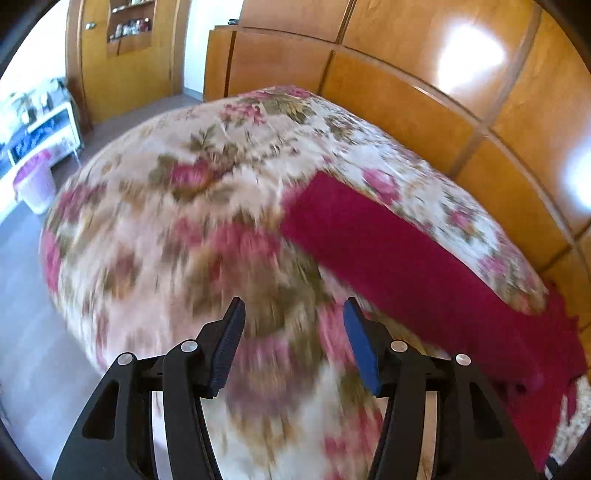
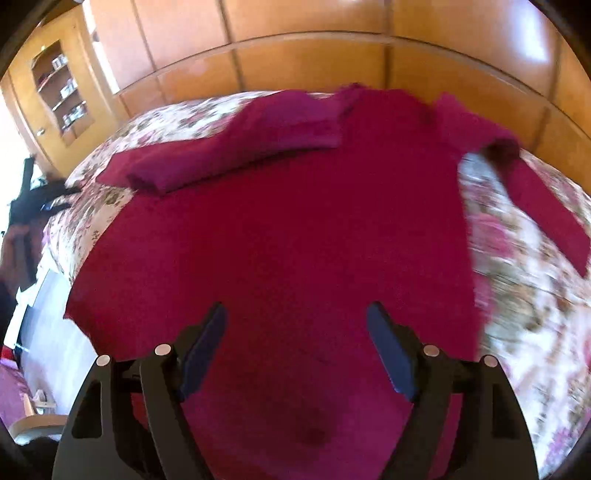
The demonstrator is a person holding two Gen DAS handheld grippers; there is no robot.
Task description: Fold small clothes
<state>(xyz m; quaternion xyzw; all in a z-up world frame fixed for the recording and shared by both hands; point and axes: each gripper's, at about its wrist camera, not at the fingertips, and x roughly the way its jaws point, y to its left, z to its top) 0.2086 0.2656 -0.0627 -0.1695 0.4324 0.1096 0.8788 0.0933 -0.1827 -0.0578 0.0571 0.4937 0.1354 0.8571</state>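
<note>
A crimson long-sleeved garment point(image 2: 295, 229) lies spread flat on a floral bedspread point(image 2: 528, 295). Its left sleeve point(image 2: 229, 147) is folded in across the chest; its right sleeve point(image 2: 543, 206) hangs out to the right. My right gripper point(image 2: 297, 314) is open and empty, hovering over the garment's lower body. In the left wrist view the garment's folded sleeve point(image 1: 399, 251) runs along the right side. My left gripper point(image 1: 293, 314) is open and empty, above bare bedspread point(image 1: 177, 206) just left of the garment. My left gripper also shows far left in the right wrist view point(image 2: 40, 199).
Wooden wardrobe panels point(image 1: 461, 74) stand close behind the bed. A wooden door with a shelf niche point(image 1: 129, 33) is at the back left. A white shelf unit point(image 1: 48, 129) and a pink bin point(image 1: 35, 181) stand on the floor left of the bed.
</note>
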